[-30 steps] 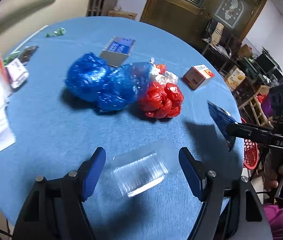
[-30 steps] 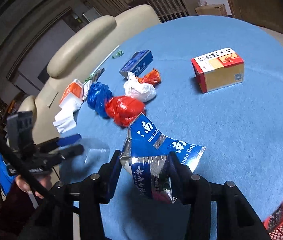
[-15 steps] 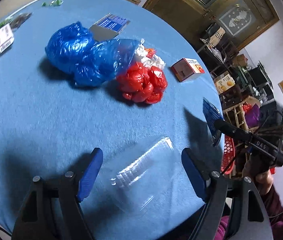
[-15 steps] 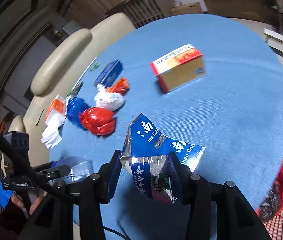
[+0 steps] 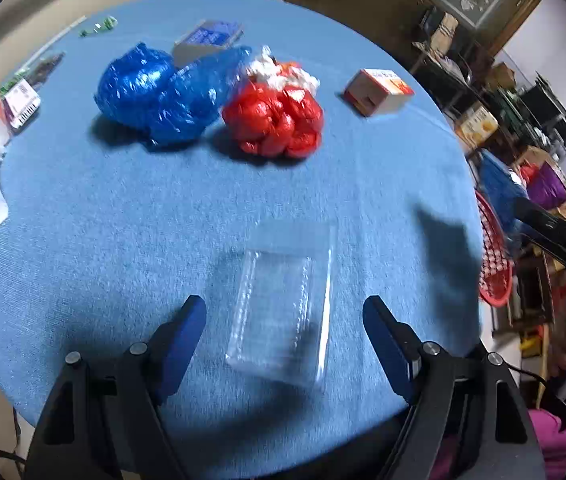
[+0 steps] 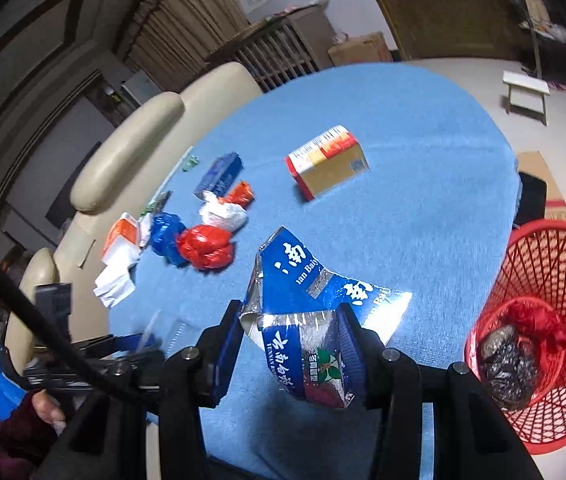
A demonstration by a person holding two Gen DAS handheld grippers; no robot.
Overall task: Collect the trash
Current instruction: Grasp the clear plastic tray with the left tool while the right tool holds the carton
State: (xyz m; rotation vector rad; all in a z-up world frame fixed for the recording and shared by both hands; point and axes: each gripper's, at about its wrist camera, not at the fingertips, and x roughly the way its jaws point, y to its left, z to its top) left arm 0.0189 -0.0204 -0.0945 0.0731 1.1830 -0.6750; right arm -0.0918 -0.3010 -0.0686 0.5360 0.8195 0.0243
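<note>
Motion blur softens the crumpled red plastic bag [image 5: 273,120] and the small red-and-white cardboard box [image 5: 379,90], leaving its print unreadable. The red plastic mesh basket [image 6: 555,320] is cut off by the right wrist view's edge.

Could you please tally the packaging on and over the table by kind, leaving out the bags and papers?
Cardboard boxes: 2, the blue box and the red-and-yellow box
Clear plastic trays: 1, the clear tray
Flattened cartons: 1, the blue carton
Total: 4
</note>
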